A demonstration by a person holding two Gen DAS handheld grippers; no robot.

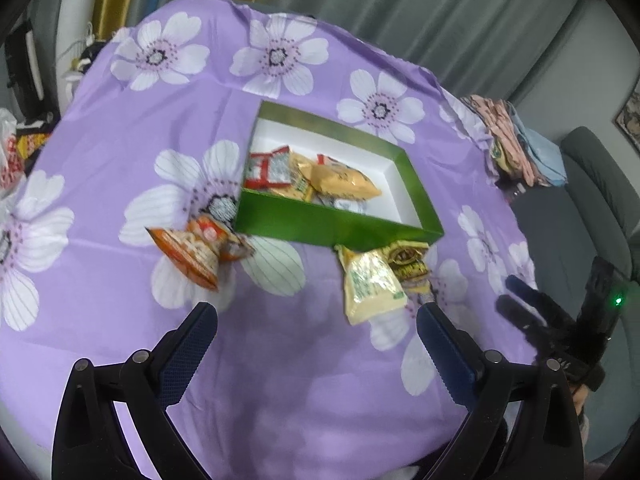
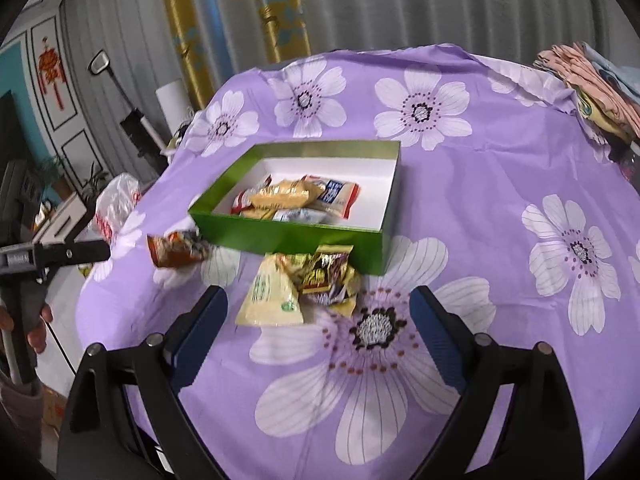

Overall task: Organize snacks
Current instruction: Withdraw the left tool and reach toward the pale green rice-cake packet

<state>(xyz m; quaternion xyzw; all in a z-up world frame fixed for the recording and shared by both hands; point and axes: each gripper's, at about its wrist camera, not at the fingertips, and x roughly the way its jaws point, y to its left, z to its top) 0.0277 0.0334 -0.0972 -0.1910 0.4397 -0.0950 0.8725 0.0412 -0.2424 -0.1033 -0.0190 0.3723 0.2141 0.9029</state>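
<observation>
A green box (image 1: 332,224) (image 2: 288,236) with a white inside holds several snack packets (image 1: 316,178) (image 2: 296,198). On the purple flowered cloth in front of it lie an orange packet (image 1: 192,254) (image 2: 174,250), a pale yellow packet (image 1: 372,286) (image 2: 272,294) and a dark gold packet (image 1: 408,262) (image 2: 328,274). My left gripper (image 1: 316,316) is open with nothing between its fingers, short of the packets. My right gripper (image 2: 318,300) is open too, its fingers standing either side of the yellow and gold packets without touching them. The right gripper (image 1: 520,296) shows at the left view's right edge.
A round table under the purple cloth (image 1: 120,152) (image 2: 500,184) bears everything. Folded fabrics (image 1: 520,144) (image 2: 592,84) sit at its far right edge. A white plastic bag (image 2: 116,204) lies off the left side. Grey sofa (image 1: 592,200) stands to the right, curtains behind.
</observation>
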